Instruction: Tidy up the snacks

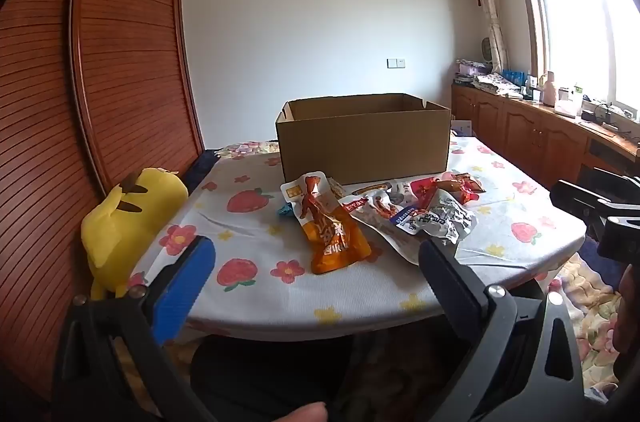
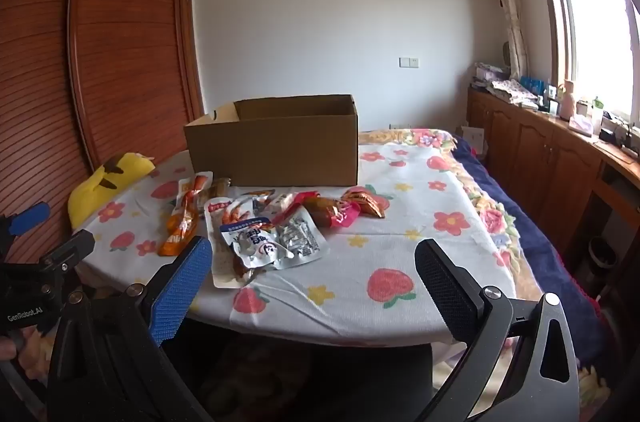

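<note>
A table (image 1: 256, 286) draped in a white cloth printed with strawberries and flowers fills the space ahead of both claws. At its far side, beyond the claws, stands an open-topped cardboard box (image 1: 364, 150); nothing shows above its rim. To the left of the left gripper (image 1: 316, 262), at the table's edge against a slatted wooden wardrobe (image 1: 120, 42), sits a yellow plush toy (image 1: 124, 218).

The snacks lie in a loose heap on the cloth between the claws and the box. An orange snack packet (image 1: 332, 230) lies straight ahead of the left gripper, just past its fingertips. A silver-grey packet (image 1: 440, 218) lies a little to that claw's right, overlapping a clear packet with red contents (image 1: 380, 210). Smaller red and pink wrappers (image 1: 456, 186) lie farther off, near the box.

The left gripper hovers at the near table edge, jaws spread wide, nothing between them. The right gripper (image 2: 312, 266) is likewise spread wide and empty, with the silver-grey packet just ahead of its blue left finger (image 2: 180, 286).
</note>
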Demonstrator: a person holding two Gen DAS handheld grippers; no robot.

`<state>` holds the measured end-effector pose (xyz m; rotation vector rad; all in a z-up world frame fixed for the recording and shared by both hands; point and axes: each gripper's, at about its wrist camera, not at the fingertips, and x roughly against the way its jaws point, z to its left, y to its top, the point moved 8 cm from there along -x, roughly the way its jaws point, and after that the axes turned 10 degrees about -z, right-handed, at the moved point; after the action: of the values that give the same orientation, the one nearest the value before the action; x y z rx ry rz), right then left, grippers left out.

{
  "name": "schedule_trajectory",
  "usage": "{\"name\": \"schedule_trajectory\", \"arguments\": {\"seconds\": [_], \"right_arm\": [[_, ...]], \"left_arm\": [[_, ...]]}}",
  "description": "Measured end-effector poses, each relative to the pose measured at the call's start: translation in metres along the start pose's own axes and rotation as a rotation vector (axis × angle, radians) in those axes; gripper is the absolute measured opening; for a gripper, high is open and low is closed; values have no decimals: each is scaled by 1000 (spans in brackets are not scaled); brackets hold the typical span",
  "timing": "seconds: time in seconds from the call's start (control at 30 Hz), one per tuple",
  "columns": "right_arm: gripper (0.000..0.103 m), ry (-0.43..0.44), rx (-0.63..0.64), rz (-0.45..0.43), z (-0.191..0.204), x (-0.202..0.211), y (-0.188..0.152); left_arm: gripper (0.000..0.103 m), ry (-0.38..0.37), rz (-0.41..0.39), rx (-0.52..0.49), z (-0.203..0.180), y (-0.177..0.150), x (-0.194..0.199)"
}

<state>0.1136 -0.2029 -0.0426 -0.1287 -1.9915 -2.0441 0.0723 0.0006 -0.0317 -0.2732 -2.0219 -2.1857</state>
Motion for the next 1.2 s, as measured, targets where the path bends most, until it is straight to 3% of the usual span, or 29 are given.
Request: {"name": "schedule_trajectory", "arguments": {"seconds": [1.2], "right_arm": [[103, -2, 4, -8, 1, 3, -2]], "left_arm": [[102, 0, -15, 8, -3, 16, 9]]}}
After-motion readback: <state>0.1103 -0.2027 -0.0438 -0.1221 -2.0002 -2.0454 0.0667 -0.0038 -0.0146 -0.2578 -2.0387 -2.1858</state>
